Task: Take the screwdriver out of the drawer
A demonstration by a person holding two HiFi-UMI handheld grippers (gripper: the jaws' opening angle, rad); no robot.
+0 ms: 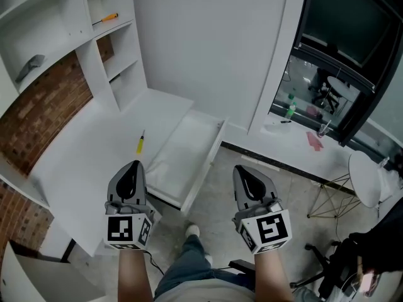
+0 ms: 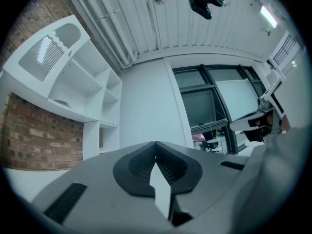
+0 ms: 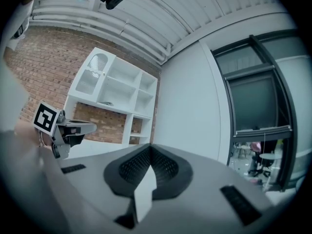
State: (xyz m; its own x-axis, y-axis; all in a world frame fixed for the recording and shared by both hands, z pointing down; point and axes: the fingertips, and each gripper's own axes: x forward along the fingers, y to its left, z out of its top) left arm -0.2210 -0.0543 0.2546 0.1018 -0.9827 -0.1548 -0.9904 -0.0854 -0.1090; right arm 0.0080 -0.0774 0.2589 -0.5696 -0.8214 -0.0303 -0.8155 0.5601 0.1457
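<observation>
A yellow-handled screwdriver (image 1: pixel 140 142) lies on the white desk top (image 1: pixel 82 156), just left of the pulled-out white drawer (image 1: pixel 211 159). The drawer's inside looks bare. My left gripper (image 1: pixel 134 166) hovers in front of the desk's front edge, below the screwdriver and apart from it, jaws shut with nothing in them (image 2: pixel 156 146). My right gripper (image 1: pixel 241 170) hangs over the floor to the right of the drawer's front, also shut and empty (image 3: pixel 150 148). Both point roughly level towards the wall. In the right gripper view the left gripper (image 3: pixel 59 128) shows at the left.
White shelves (image 1: pixel 113 49) stand at the desk's back against a brick wall (image 1: pixel 38 115). An orange-handled tool (image 1: pixel 106 19) lies on an upper shelf and a grey object (image 1: pixel 30 67) on another. A window sill (image 1: pixel 296 128) and a white chair (image 1: pixel 368 178) are on the right.
</observation>
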